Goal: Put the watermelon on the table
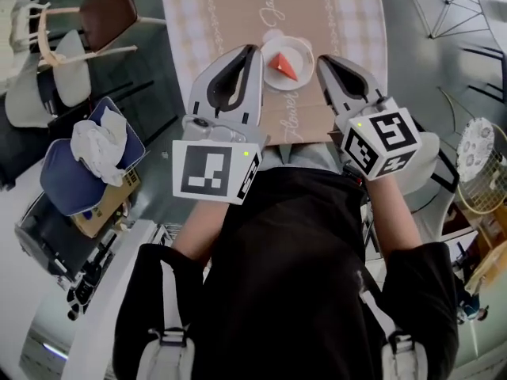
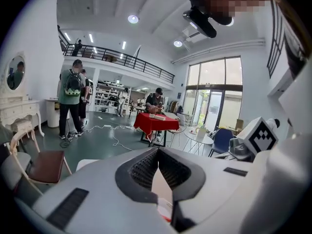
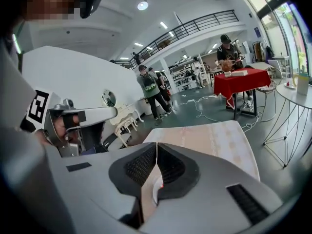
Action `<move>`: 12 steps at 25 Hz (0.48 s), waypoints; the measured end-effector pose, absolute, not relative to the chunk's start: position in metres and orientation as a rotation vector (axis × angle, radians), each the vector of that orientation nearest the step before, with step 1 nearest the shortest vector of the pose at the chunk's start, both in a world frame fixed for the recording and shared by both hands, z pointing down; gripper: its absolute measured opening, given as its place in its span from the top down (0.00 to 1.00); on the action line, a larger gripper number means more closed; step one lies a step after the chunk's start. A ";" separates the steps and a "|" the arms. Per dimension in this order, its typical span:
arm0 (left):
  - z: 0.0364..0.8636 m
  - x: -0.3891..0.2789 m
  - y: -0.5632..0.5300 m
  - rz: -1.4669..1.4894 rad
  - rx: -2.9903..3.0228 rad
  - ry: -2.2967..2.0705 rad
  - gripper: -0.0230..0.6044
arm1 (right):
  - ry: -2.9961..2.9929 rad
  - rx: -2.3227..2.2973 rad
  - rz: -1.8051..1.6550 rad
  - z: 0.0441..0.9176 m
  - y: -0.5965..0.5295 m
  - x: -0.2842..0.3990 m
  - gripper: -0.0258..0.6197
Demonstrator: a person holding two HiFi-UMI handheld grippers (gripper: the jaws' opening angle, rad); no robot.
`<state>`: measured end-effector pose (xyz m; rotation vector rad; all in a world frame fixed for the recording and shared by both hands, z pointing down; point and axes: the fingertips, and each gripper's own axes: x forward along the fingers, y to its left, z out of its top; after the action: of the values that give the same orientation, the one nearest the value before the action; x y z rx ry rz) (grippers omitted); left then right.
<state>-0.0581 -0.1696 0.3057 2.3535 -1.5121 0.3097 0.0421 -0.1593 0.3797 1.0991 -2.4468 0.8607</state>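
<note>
Head view: the table [image 1: 230,6] ends at a near edge under both grippers, with a chair [image 1: 107,14] on the floor at its left. A red wedge of watermelon [image 1: 283,66] lies on a white plate [image 1: 301,51] on the table. It sits between the left gripper [image 1: 255,49] and the right gripper [image 1: 321,58], each with jaws pressed together on nothing.

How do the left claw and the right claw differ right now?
In the head view, the left claw is left of the plate and the right claw is right of it. The left claw's marker cube sits square; the right claw's is tilted. Both are shut and empty.
</note>
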 end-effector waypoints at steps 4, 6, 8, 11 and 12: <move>0.294 -0.056 -0.161 0.320 2.343 -1.530 0.94 | -2.511 1.079 0.782 0.345 -0.153 0.024 0.93; 0.288 -0.055 -0.159 0.327 2.338 -1.545 0.94 | -2.534 1.069 0.745 0.332 -0.153 0.020 0.93; 0.279 -0.051 -0.157 0.329 2.351 -1.554 0.94 | -2.552 1.055 0.739 0.323 -0.154 0.021 0.93; 0.265 -0.046 -0.156 0.330 2.370 -1.576 0.94 | -2.575 1.048 0.746 0.311 -0.155 0.028 0.93; 0.262 -0.045 -0.155 0.332 2.371 -1.585 0.94 | -2.585 1.042 0.755 0.308 -0.155 0.031 0.93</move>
<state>-0.0450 -0.1548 0.2622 2.3712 -1.5850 0.3322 0.0306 -0.1553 0.3078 1.0423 -2.5846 0.7551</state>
